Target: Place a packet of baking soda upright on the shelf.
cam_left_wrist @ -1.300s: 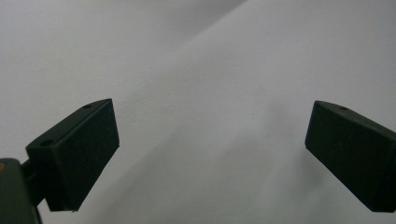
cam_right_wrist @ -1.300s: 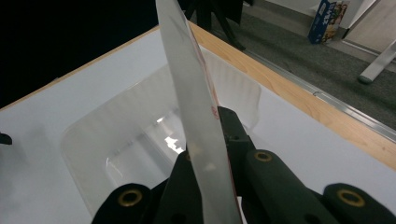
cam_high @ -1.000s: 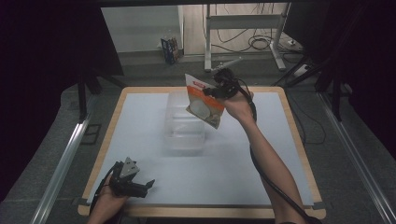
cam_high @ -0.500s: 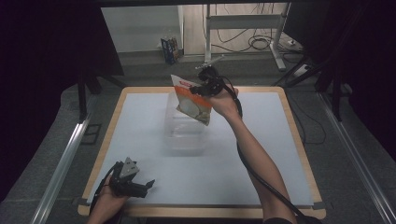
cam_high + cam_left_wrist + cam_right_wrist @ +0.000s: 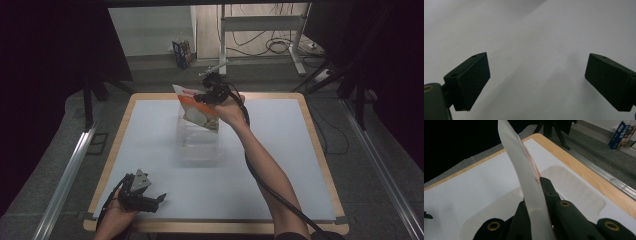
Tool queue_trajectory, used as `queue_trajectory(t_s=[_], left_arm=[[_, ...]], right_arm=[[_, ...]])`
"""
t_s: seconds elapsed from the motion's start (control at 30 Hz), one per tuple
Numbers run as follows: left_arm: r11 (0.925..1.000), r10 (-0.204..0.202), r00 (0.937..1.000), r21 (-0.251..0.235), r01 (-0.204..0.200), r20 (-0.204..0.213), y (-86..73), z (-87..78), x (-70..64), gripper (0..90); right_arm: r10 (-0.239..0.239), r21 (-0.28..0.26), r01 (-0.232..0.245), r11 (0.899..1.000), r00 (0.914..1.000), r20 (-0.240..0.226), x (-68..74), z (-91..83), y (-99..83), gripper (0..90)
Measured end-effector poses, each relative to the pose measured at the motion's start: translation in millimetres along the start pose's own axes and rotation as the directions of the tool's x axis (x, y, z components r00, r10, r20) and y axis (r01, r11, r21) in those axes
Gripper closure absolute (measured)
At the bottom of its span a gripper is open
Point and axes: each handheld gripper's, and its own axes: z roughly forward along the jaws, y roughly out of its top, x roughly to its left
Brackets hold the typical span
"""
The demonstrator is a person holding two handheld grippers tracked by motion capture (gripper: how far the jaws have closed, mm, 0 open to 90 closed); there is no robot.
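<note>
My right gripper (image 5: pixel 537 202) was clamped on the edge of a thin, light packet (image 5: pixel 199 106) that bowed limply above the clear tub (image 5: pixel 197 142) on the worktop (image 5: pixel 280 150), so I judged a pinch near its stiffer seam safest, while my left gripper (image 5: pixel 150 199) rested open.

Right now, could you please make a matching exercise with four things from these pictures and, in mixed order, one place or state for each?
Things:
1. flat orange-and-white pouch
2. clear plastic tub
3. left gripper
4. right gripper

States:
A. jaws wide open, near the table's front edge
B. stands on the white table top
C. shut on the pouch
D. held in the air above the tub

Pairs: 1-D, 2-B, 3-A, 4-C
</note>
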Motion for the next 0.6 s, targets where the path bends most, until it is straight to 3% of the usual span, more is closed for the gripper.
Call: queue_trajectory(t_s=[0.2,0.37,0.6], left_arm=[[1.0,-0.003,1.0,-0.003,0.003,0.0,-0.3,-0.3,0.7,5.6],[0.9999,-0.015,0.9999,-0.006,0.015,0.002,-0.4,-0.5,1.4,5.0],[1.0,-0.001,1.0,0.001,0.001,-0.003,0.1,0.1,0.0,4.8]], right_arm=[[0.008,0.031,-0.008,0.999,0.9999,-0.008,1.3,17.4,-7.0,88.4],[0.025,0.051,-0.024,0.998,0.9996,-0.014,-5.9,33.6,-25.6,88.4],[0.044,0.037,-0.044,0.998,0.9989,-0.015,-12.7,33.7,-34.8,88.4]])
